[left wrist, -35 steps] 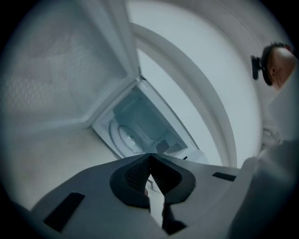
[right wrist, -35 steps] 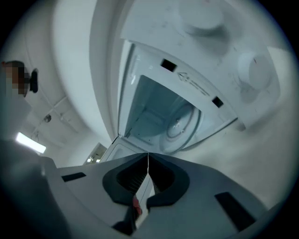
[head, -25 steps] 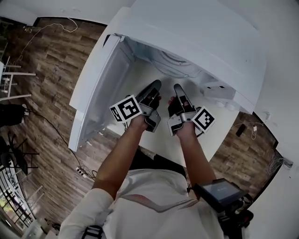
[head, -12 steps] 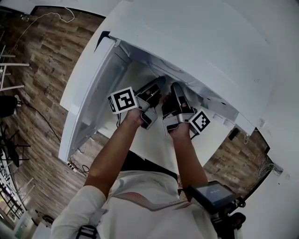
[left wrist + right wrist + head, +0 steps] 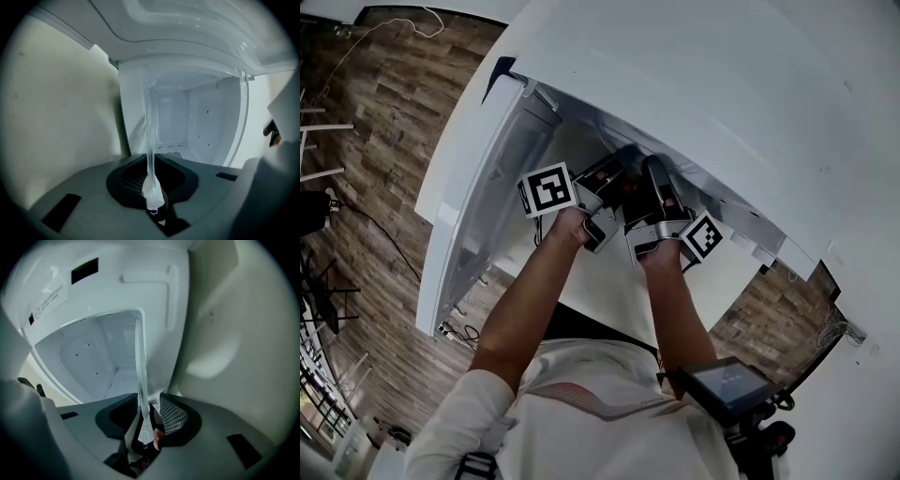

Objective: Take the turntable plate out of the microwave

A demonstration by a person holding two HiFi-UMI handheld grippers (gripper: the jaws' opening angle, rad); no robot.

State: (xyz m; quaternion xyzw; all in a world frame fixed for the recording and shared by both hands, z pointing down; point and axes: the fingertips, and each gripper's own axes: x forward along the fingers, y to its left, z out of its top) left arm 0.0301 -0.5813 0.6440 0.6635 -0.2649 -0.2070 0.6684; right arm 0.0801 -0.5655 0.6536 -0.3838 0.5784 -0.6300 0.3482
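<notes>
Turntable plate point(image 5: 149, 136) runs edge-on between the left gripper's point(image 5: 151, 190) pads, which have just been closing and now clamp its rim. The right gripper's point(image 5: 147, 420) pads, just opened, straddle the rim without pressing. Both grippers have pushed deeper into the microwave point(image 5: 675, 84), where the plate remains, so lifting likely waits on the right grip.

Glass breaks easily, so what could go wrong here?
The left gripper has just been closing on the turntable plate, while the right gripper, jaws just opened around the rim, grips nothing: held at one spot, the glass may tip or slip. Pulled out tilted, it could strike the microwave doorway.
</notes>
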